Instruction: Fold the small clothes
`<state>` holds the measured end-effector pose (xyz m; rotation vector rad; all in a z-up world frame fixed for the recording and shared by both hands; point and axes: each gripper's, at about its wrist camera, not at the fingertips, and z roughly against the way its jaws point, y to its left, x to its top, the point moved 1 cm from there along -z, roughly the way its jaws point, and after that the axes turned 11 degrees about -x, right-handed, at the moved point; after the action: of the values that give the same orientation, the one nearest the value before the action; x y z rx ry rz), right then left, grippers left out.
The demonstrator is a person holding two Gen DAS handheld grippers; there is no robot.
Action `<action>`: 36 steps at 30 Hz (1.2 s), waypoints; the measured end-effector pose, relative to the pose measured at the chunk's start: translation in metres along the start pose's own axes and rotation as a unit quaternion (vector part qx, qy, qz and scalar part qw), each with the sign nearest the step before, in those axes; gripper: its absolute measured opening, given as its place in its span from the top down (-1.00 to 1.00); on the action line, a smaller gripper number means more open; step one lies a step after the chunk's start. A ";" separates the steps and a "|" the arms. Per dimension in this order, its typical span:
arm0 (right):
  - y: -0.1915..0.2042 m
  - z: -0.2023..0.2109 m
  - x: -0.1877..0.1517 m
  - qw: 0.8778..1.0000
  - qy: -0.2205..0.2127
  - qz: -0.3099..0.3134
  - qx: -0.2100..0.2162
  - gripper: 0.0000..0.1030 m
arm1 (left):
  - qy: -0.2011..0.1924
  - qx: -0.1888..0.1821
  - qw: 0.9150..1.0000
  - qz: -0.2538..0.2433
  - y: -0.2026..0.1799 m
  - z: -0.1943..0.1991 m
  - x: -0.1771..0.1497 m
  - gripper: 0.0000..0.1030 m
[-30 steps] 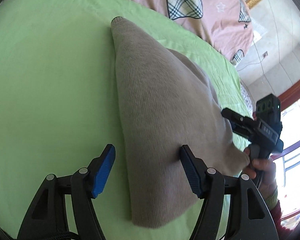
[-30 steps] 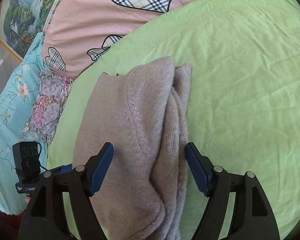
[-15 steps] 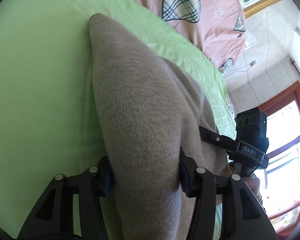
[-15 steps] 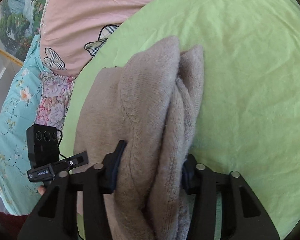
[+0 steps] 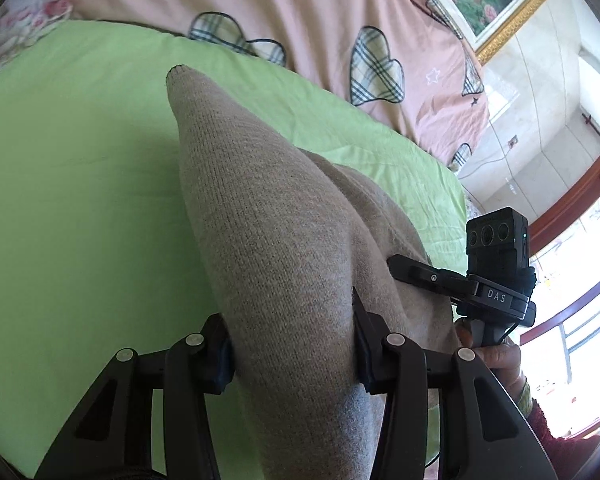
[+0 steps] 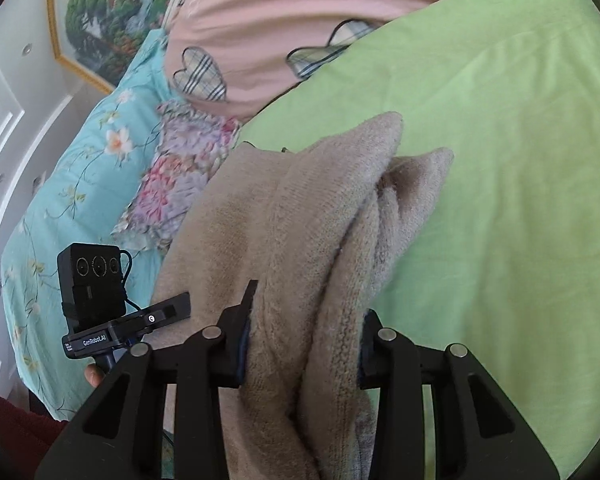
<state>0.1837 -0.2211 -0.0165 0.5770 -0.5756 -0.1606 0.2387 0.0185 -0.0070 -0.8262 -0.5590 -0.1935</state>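
Left wrist view: over our green sheet [image 5: 80, 200], pink quilt [image 5: 320, 12] at twelve o'clock, both grippers [image 5: 292, 344] [image 6: 304, 340] pinch the bunched beige knit [image 5: 268, 240], the right gripper's jaws closing.

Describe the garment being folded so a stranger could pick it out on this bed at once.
Start at the bed's green sheet, below the pink quilt with plaid hearts. On that sheet lies a beige knitted garment, its near end clamped in the left hand-held gripper and the right hand-held gripper, whose jaws are closing on it. It is the only plain, fuzzy, tan piece among patterned bedding.
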 end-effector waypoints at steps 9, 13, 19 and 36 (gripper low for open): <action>0.014 -0.043 -0.024 0.998 0.035 0.006 -0.047 0.04 | 0.025 0.019 0.999 0.034 0.047 0.007 -0.031 -0.09; 0.008 -0.031 -0.024 0.997 0.030 0.002 -0.068 -0.05 | 0.024 0.027 0.999 0.026 0.046 0.014 -0.034 -0.18; 0.008 -0.011 -0.018 0.995 0.009 0.007 -0.099 -0.07 | 0.022 0.021 0.999 0.038 0.054 0.026 -0.033 -0.24; 0.021 -0.024 0.015 0.993 -0.017 0.013 -0.113 0.08 | 0.015 0.031 0.997 0.067 0.073 0.024 0.002 -0.39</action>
<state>0.2089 -0.1968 -0.0148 0.3467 -0.5888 -0.2090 0.2585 0.0856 -0.0397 -0.7967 -0.4769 -0.0656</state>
